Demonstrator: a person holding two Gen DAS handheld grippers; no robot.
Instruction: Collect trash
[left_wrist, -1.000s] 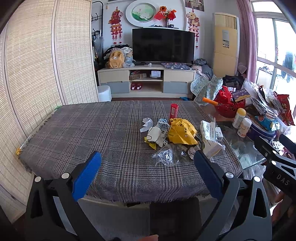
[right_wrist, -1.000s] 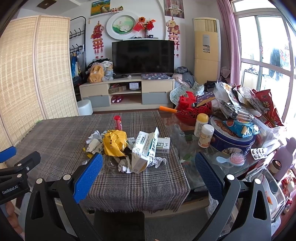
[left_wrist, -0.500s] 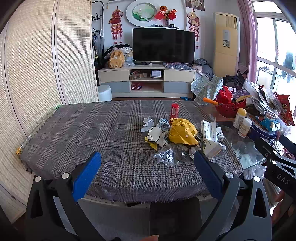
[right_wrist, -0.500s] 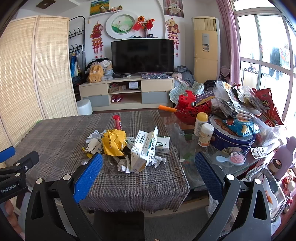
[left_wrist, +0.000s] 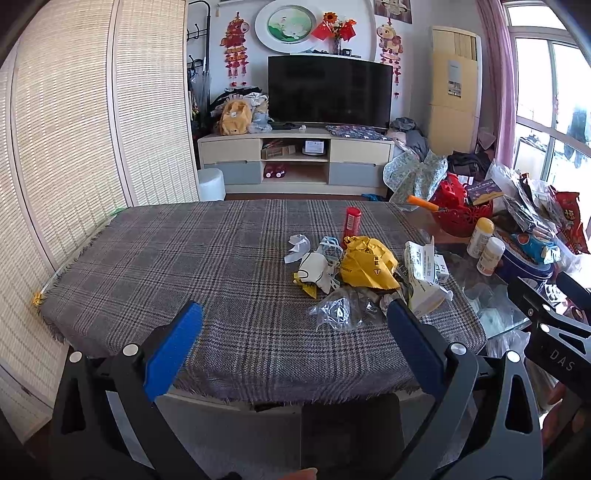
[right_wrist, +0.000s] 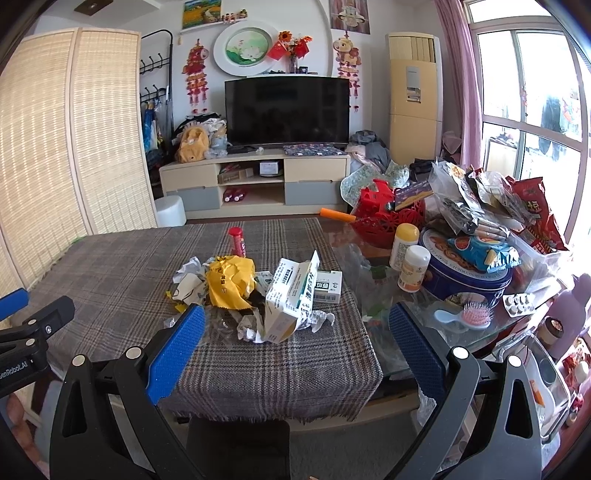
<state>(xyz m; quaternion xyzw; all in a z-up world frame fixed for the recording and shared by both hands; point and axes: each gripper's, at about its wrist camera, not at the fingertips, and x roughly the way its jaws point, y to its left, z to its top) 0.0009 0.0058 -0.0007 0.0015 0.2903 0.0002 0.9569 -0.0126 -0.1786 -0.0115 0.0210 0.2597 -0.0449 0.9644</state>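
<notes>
A pile of trash lies on the plaid tablecloth (left_wrist: 184, 266): a crumpled yellow wrapper (left_wrist: 367, 262) (right_wrist: 231, 282), white crumpled paper (left_wrist: 314, 266), a clear plastic bag (left_wrist: 338, 312), an open white medicine box (left_wrist: 423, 277) (right_wrist: 293, 299) and a red tube (left_wrist: 352, 219) (right_wrist: 237, 240) standing behind. My left gripper (left_wrist: 291, 347) is open and empty, held before the table's near edge. My right gripper (right_wrist: 295, 347) is open and empty, near the pile's front.
The table's right side is crowded: a blue cookie tin (right_wrist: 465, 277), two white bottles (right_wrist: 413, 267), a red basket (right_wrist: 384, 218), snack bags (right_wrist: 517, 206), a pink hairbrush (right_wrist: 465, 317). A bamboo screen (left_wrist: 92, 110) stands left. A TV stand (left_wrist: 295, 162) is behind.
Both grippers have shifted only slightly; the views are nearly the same. Nothing on the table has moved.
</notes>
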